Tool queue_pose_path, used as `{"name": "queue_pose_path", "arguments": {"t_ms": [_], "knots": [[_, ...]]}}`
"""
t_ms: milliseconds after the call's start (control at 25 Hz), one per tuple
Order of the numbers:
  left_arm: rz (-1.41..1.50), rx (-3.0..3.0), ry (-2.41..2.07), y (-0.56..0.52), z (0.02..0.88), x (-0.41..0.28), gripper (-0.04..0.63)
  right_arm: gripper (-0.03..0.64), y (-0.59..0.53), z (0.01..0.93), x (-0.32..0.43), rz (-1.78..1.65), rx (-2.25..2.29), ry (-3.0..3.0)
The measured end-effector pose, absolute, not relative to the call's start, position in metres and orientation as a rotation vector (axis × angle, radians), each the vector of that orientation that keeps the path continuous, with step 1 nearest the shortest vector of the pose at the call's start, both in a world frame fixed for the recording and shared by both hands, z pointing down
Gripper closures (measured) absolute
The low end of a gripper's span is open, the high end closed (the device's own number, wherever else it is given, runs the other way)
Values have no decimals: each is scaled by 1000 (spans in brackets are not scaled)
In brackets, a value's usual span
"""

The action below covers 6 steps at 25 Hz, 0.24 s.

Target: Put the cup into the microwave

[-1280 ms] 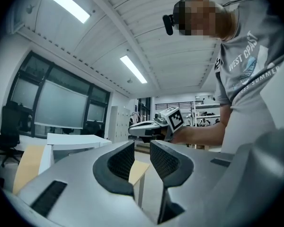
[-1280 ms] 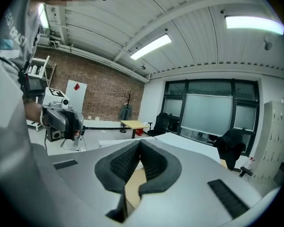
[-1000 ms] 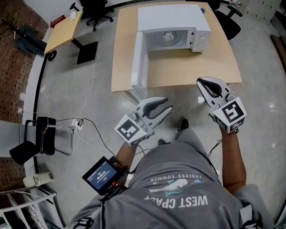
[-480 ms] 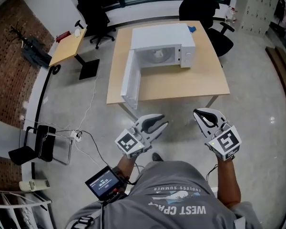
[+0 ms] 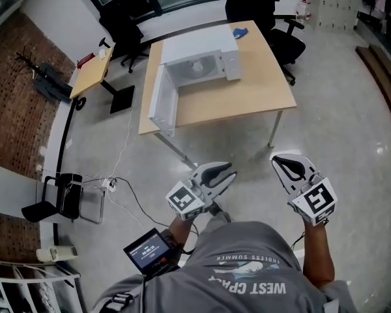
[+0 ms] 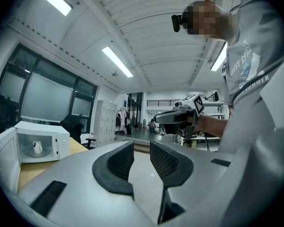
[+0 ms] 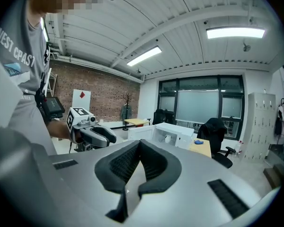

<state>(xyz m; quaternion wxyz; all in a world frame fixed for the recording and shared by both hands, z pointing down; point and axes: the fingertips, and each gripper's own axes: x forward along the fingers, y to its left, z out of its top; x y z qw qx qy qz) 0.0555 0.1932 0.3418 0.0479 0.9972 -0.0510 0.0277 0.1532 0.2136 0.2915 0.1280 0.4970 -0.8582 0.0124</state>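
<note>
Head view: person in grey shirt (image 5: pixel 247 272) stands on the floor well apart from the wooden table (image 5: pixel 247 93), both hands low and in front. Left gripper (image 5: pixel 229 173) and right gripper (image 5: pixel 278 160) point toward the table, nothing in either. White microwave (image 5: pixel 199 56) sits on the table with its door (image 5: pixel 161 100) swung open to the left; the cup (image 5: pixel 197 65) is a small pale shape inside the cavity. Blue object (image 5: pixel 241 31) on the table behind the microwave, black chairs (image 5: pixel 257 5) beyond. Left gripper view: the left gripper (image 6: pixel 141 150) has its jaws a narrow gap apart, only floor showing between the pads. Microwave (image 6: pixel 52 138) far left, door open, white cup (image 6: pixel 37 147) upright on the turntable inside. Right gripper (image 6: pixel 165 119) visible across. Right gripper view: the right gripper (image 7: pixel 138 144) has its jaws closed tip to tip, empty. Microwave (image 7: pixel 177 132) past the tips, cup (image 7: pixel 168 138) inside, left gripper (image 7: pixel 109 136) at the left.
</note>
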Motion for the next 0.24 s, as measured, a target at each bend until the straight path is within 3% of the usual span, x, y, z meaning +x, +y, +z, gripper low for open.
{"name": "queue_pose_path", "arguments": {"t_ms": [240], "knots": [[139,3074,-197,253,342,63,488,598,288,293,170,43,1431,-2507]]}}
